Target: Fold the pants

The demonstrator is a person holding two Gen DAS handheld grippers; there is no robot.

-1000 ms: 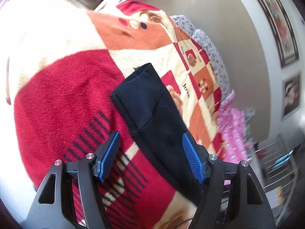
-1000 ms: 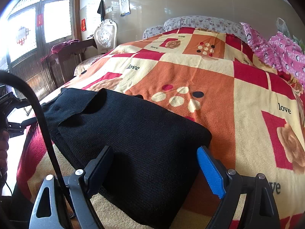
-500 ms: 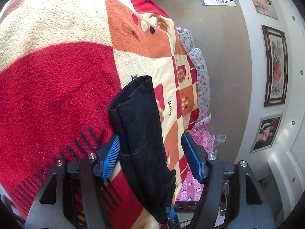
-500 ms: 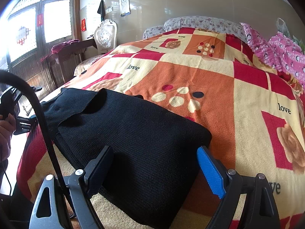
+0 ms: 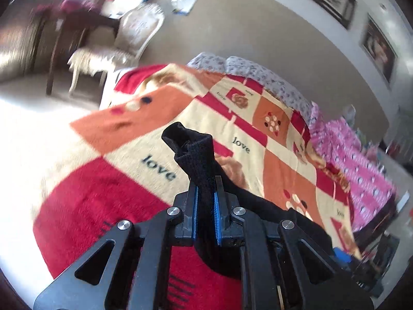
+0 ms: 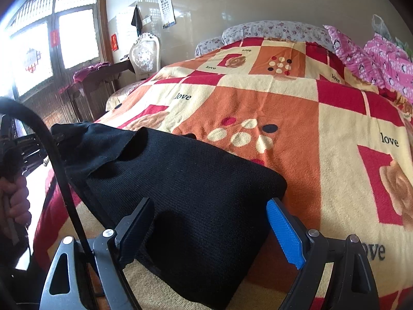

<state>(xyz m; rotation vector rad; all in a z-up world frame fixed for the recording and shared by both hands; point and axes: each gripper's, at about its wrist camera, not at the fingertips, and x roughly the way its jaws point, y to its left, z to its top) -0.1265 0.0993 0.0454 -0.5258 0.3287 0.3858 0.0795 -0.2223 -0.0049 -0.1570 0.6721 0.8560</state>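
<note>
Black knit pants [image 6: 193, 175] lie folded on the patchwork blanket [image 6: 271, 103] at the near left of the bed. My right gripper [image 6: 210, 204] is open, its fingers standing on either side of the pants' near end without pressing on it. In the left wrist view, my left gripper [image 5: 205, 188] is closing its jaws, and the blue pads pinch a bunched end of the pants [image 5: 191, 149] raised above the blanket [image 5: 103, 193]. The right wrist view shows that lifted end at far left, beside a person's hand [image 6: 15, 199].
A black cable [image 6: 59, 170] curves across the left of the right wrist view. Pink bedding [image 6: 374, 56] is heaped at the bed's far right and flowered pillows [image 6: 271, 28] line its head. A white chair [image 6: 144, 54] and a dark table [image 6: 98, 77] stand left of the bed.
My left gripper has shut on the end of the pants, rolled, and lifted it off the blanket. The right gripper has not moved.
</note>
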